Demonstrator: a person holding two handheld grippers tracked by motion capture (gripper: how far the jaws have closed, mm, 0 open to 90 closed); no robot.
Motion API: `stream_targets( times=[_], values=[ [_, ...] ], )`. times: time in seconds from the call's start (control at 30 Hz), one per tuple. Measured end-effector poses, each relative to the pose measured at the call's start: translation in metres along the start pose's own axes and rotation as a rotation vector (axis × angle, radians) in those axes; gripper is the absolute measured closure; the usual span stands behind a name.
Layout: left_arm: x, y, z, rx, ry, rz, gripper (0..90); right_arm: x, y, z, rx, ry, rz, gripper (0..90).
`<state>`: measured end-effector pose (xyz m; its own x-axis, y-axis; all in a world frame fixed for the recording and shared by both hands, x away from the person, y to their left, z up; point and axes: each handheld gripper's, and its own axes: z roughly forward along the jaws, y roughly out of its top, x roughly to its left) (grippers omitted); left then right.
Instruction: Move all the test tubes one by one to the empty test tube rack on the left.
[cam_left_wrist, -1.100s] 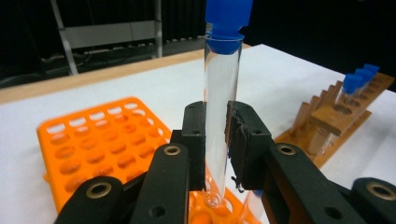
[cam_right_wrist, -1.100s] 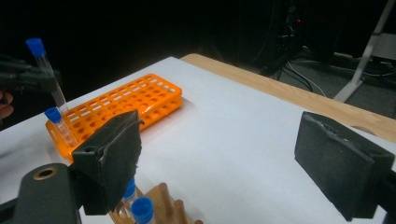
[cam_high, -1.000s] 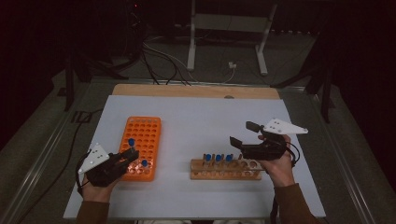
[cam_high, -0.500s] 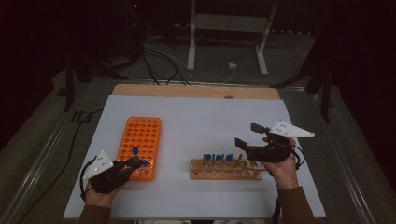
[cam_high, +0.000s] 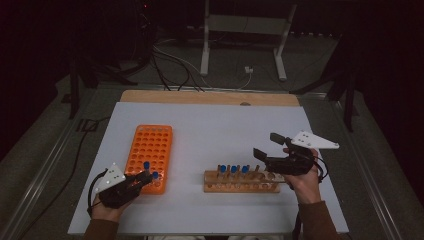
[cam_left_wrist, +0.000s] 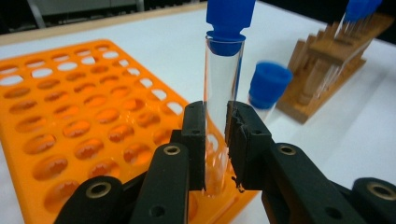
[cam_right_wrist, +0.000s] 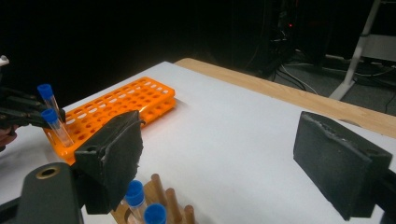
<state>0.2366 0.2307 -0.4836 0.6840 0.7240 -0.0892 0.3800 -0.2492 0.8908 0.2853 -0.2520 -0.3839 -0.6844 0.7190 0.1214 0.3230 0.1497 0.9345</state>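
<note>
Dark floor, trailing cables and a metal stand frame the white table (cam_high: 220, 125) where we work, an orange rack (cam_high: 150, 156) serving as our landmark. Our left gripper (cam_left_wrist: 215, 140) is pinched on the glass of a blue-capped tube (cam_left_wrist: 219, 107), which stands upright over a hole at the rack's near corner; we cannot tell whether its base is seated yet. A second capped tube (cam_left_wrist: 267, 88) stands just beside it in that corner, so we judge one transfer done and another nearly so. To the right of the rack, well apart from it, sits a wooden rack (cam_high: 242, 181) with roughly three blue-capped tubes (cam_high: 233, 170) standing in it, which looks like the supply left to move, if moving them across is indeed the job. Our right gripper (cam_high: 272, 146) hovers above that wooden rack's right end, jaws spread wide and holding nothing. Most holes in the orange rack remain unfilled.
</note>
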Motion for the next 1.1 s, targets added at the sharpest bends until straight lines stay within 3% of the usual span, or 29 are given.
stream_targets(
  times=[0.53, 0.83, 0.93, 1.03, 1.1],
  values=[
    [-0.0007, -0.0068, 0.0072, 0.116, 0.022, -0.001, 77.9, 0.0008, -0.0020, 0.0008, -0.001, 0.007, -0.001, 16.3],
    [-0.0040, -0.0078, 0.0079, 0.112, 0.031, 0.023, 77.7, 0.0014, -0.0050, 0.0025, 0.003, 0.012, -0.002, 16.4],
    [-0.0042, -0.0079, 0.0075, 0.111, 0.021, 0.014, 75.1, 0.0008, -0.0063, 0.0027, 0.005, 0.013, 0.003, 16.4],
    [-0.0016, -0.0077, 0.0057, 0.107, 0.034, -0.008, 61.8, 0.0002, -0.0074, 0.0027, 0.007, 0.013, 0.004, 16.4],
    [-0.0022, -0.0070, 0.0051, 0.103, 0.034, -0.003, 61.1, -0.0002, -0.0079, 0.0029, 0.008, 0.012, 0.005, 16.4]
  ],
)
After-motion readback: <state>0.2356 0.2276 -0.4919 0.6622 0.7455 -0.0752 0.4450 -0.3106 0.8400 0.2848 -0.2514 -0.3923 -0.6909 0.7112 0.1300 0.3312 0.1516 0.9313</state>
